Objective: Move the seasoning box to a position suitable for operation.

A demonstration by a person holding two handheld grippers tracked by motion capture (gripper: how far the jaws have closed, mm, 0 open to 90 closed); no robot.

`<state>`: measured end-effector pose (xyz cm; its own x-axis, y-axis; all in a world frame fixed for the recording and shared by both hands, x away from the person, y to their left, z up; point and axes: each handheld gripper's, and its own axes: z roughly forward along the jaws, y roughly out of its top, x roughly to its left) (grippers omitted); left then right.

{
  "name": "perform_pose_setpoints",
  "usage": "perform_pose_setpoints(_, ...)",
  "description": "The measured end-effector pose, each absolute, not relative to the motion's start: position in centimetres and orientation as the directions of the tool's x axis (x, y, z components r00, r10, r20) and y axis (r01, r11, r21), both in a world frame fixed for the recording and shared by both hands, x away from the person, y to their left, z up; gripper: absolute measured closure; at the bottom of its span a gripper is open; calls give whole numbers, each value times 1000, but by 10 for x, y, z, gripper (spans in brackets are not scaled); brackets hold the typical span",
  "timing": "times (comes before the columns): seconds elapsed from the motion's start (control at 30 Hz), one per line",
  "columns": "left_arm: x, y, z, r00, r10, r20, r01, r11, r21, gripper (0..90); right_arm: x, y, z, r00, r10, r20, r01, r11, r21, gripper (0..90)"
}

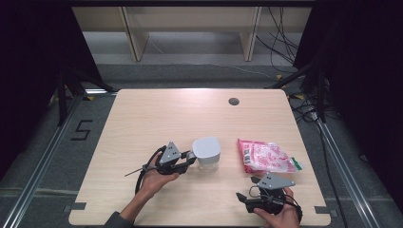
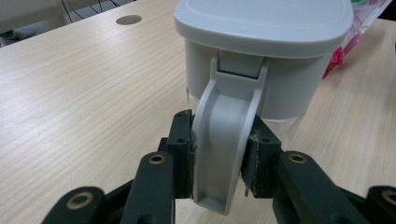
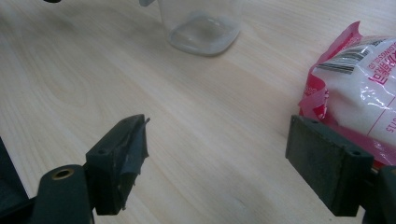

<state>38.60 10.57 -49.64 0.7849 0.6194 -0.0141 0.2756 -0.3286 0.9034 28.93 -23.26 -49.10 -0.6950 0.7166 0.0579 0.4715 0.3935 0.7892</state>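
Note:
A clear container with a grey lid [image 1: 206, 152] stands near the middle of the table. Its grey handle [image 2: 224, 135] hangs down the side that faces my left gripper [image 1: 190, 158]. In the left gripper view, the left gripper [image 2: 219, 151] is shut on that handle, with one black pad pressed on each side. The lid [image 2: 264, 21] fills the top of that view. My right gripper [image 1: 244, 199] rests near the front edge at the right, held in a hand. Its jaws [image 3: 217, 154] stand wide open with bare table between them. The container's clear base [image 3: 203, 28] shows farther off.
A red and white bag of white grains [image 1: 266, 156] lies right of the container, and its corner [image 3: 355, 93] sits just behind my right gripper's right pad. A dark round hole [image 1: 233, 101] marks the far side of the wooden table [image 1: 142, 118]. Cables lie on the floor beyond.

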Motion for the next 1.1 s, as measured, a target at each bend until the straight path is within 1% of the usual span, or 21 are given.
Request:
perform_pose_setpoints(0.17, 388, 108, -496, 784, 620, 6, 266, -346, 900, 678, 288, -231, -491, -691, 720, 73, 484, 385, 786, 217)
perform_pose_setpoints(0.33, 390, 112, -497, 772, 635, 14, 261, -338, 904, 683, 288, -231, -491, -695, 715, 75, 484, 389, 784, 217)
perform_pose_setpoints(0.4, 391, 114, -497, 759, 650, 10, 273, -333, 903, 685, 288, -231, -491, -695, 715, 75, 486, 390, 782, 217)
perform_pose_setpoints(0.47, 392, 115, -497, 762, 647, 17, 265, -336, 904, 687, 288, -231, -491, -692, 718, 71, 487, 392, 780, 217)
perform_pose_setpoints(0.5, 392, 117, -498, 759, 650, 15, 267, -333, 904, 688, 287, -231, -490, -688, 720, 86, 498, 383, 778, 217)
perform_pose_setpoints(0.53, 392, 117, -498, 759, 650, 15, 267, -333, 904, 689, 288, -232, -491, -694, 716, 68, 483, 394, 782, 217)
perform_pose_setpoints(0.57, 392, 119, -498, 768, 639, 31, 251, -346, 904, 689, 288, -231, -491, -693, 718, 66, 477, 388, 789, 217)
perform_pose_setpoints(0.63, 392, 122, -499, 771, 637, 23, 252, -338, 907, 690, 290, -232, -491, -705, 707, 49, 460, 404, 791, 217)
perform_pose_setpoints(0.67, 393, 123, -499, 777, 629, 21, 249, -338, 907, 690, 290, -232, -491, -706, 705, 61, 464, 397, 792, 217)
perform_pose_setpoints(0.83, 391, 130, -499, 785, 619, 18, 245, -338, 909, 690, 289, -232, -491, -700, 713, 54, 466, 397, 791, 217)
perform_pose_setpoints(0.87, 390, 130, -500, 787, 616, 11, 248, -333, 910, 690, 291, -232, -492, -710, 702, 55, 460, 403, 791, 217)
perform_pose_setpoints(0.97, 390, 132, -499, 795, 606, 20, 237, -341, 910, 690, 291, -233, -491, -716, 697, 34, 442, 417, 794, 217)
perform_pose_setpoints(1.0, 390, 132, -499, 795, 606, 20, 237, -341, 910, 690, 291, -233, -491, -716, 697, 34, 442, 417, 794, 217)
perform_pose_setpoints(1.03, 390, 132, -500, 801, 599, 22, 231, -341, 911, 689, 290, -232, -491, -707, 704, 59, 463, 399, 791, 217)
perform_pose_setpoints(1.1, 391, 133, -500, 808, 588, 35, 215, -349, 912, 690, 290, -232, -491, -703, 709, 49, 460, 400, 793, 217)
